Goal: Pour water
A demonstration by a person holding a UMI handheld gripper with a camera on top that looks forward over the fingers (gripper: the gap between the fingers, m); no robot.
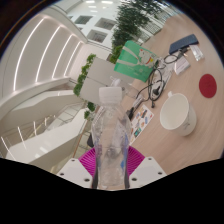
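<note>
clear plastic bottle (108, 140), white cap, clamped upright by tongs (110, 168)

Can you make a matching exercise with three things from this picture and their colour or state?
Things:
1. water bottle
2. round container
3. disc

Descriptions:
a. red, lying flat on the table
b. clear, held between the fingers of the claw
c. white, standing beyond the bottle

Pairs: 1-b, 2-c, 3-a

Gripper (110, 168) tilted, its fingers clamped on something held
</note>
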